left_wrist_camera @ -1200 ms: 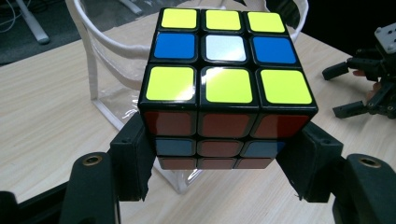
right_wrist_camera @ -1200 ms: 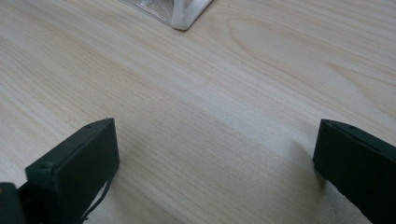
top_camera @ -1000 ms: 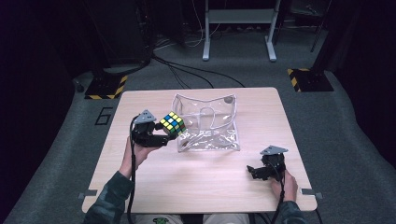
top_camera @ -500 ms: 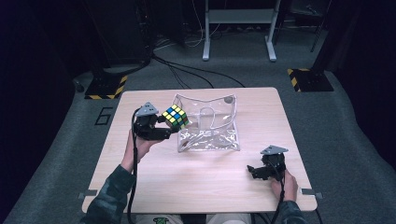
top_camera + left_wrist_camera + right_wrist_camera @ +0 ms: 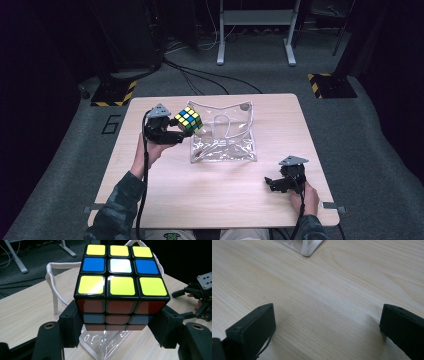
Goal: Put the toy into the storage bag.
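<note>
Cube, glossy plastic, sits clamped in my left gripper; its underside is hidden. At three o'clock lies a clear, white-edged pouch. My right gripper gapes over bare wood.

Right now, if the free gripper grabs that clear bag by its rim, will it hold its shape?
Probably not. The clear bag looks like thin film, creased and sagging, so it likely flops. Its white rim already curves loosely. It seems light, so a push may slide it across the table.

clear pouch mid-table, bare wood around
</note>
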`<action>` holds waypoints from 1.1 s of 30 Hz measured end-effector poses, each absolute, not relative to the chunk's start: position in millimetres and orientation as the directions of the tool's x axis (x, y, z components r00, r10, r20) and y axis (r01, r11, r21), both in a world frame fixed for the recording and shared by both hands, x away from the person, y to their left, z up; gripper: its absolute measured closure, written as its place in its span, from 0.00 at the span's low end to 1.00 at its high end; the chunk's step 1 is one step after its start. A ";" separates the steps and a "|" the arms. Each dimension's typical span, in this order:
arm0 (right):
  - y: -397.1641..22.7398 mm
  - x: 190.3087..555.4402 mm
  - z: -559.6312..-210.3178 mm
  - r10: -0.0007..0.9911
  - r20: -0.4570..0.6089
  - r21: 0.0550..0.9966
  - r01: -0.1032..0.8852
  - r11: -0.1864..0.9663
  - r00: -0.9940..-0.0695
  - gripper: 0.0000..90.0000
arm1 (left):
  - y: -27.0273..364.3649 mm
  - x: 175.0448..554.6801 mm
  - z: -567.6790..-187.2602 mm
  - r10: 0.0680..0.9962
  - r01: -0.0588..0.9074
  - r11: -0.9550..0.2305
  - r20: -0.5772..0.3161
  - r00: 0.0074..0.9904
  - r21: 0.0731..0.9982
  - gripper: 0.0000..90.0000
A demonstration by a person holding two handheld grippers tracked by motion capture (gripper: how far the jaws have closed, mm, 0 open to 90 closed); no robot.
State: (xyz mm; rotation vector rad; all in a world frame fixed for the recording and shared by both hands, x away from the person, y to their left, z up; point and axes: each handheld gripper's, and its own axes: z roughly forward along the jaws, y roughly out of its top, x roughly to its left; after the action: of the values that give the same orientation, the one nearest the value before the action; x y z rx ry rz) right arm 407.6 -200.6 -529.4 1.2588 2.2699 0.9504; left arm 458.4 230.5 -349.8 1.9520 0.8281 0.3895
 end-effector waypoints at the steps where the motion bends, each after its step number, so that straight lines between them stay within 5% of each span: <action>1: -200.6 407.6 -529.4 0.848 -0.001 0.713 0.595 0.372 -0.529 0.00 | 229.5 458.9 -349.5 0.691 0.390 -0.323 -0.067 0.720 0.862 0.38; 33: -200.7 407.9 -529.4 0.847 -0.001 0.713 0.594 0.373 -0.531 0.00 | 202.8 504.7 -343.5 0.718 0.437 -0.364 -0.050 0.694 0.823 0.38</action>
State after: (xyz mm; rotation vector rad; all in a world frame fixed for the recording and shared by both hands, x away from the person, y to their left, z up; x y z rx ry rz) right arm 407.9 -200.7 -529.4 1.2566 2.2712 0.9512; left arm 504.7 202.8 -343.5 2.0143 0.8865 0.4009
